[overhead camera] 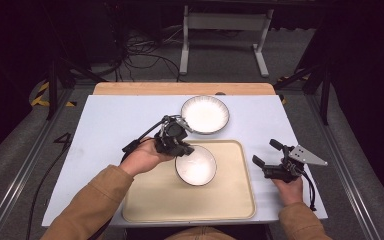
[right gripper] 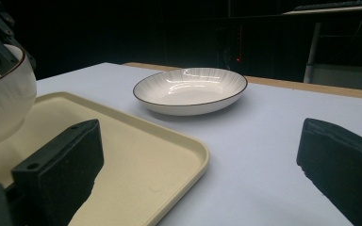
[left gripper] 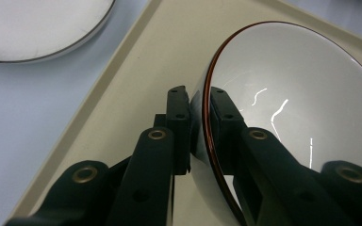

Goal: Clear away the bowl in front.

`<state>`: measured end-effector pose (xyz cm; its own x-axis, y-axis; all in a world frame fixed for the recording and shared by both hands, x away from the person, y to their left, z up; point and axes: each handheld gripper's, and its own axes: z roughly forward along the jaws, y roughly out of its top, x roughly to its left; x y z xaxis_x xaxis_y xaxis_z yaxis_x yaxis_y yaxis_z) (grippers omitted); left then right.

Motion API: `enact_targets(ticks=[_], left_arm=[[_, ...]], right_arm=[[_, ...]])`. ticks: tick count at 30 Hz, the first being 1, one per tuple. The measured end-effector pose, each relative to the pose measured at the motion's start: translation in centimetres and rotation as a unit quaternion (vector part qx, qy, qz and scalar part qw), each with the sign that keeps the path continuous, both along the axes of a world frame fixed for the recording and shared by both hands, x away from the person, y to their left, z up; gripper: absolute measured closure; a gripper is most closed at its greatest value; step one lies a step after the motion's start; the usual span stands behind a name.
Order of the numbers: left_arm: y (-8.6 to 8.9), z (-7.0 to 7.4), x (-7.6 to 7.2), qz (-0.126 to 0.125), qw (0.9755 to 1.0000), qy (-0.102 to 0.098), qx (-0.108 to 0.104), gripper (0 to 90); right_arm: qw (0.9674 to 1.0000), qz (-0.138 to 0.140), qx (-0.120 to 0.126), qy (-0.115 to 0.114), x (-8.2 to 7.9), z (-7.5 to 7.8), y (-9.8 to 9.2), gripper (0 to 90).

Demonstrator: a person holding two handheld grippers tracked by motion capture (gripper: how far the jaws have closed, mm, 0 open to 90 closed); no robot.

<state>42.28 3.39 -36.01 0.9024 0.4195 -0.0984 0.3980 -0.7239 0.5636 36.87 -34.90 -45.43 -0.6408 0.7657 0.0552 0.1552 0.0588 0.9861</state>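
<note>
While the left hand-held gripper (overhead camera: 180, 145) pinches the bowl (overhead camera: 196, 165) by its near rim, one jaw inside and one outside, the bowl sits over the tray (overhead camera: 230, 200), probably for carrying. Beyond lies a plate (overhead camera: 205, 114) on the table (overhead camera: 110, 125). The right hand-held gripper (overhead camera: 266, 154) waits spread, holding nothing, beside the tray.

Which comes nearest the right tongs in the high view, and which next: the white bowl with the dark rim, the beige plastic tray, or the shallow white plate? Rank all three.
1. The beige plastic tray: its right edge lies just left of the right tongs.
2. The white bowl with the dark rim: on the tray, farther left, gripped by the left tongs.
3. The shallow white plate: beyond the tray, on the table.
</note>
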Motion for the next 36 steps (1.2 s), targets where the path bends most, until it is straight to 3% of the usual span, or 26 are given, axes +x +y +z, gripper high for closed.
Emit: enact_targets(ticks=[27, 36], left_arm=[[-1.1, -2.8, 0.1, -0.008, 0.9993, 0.005, 0.035, 81.4], [-1.0, -3.0, 0.1, -0.008, 0.9994, 0.003, 0.034, 81.6]], right_arm=[[1.0, -0.001, 0.0, -0.001, 0.0, 0.0, 0.0, 1.4], [1.0, -0.001, 0.001, -0.001, 0.0, 0.0, 0.0, 1.4]])
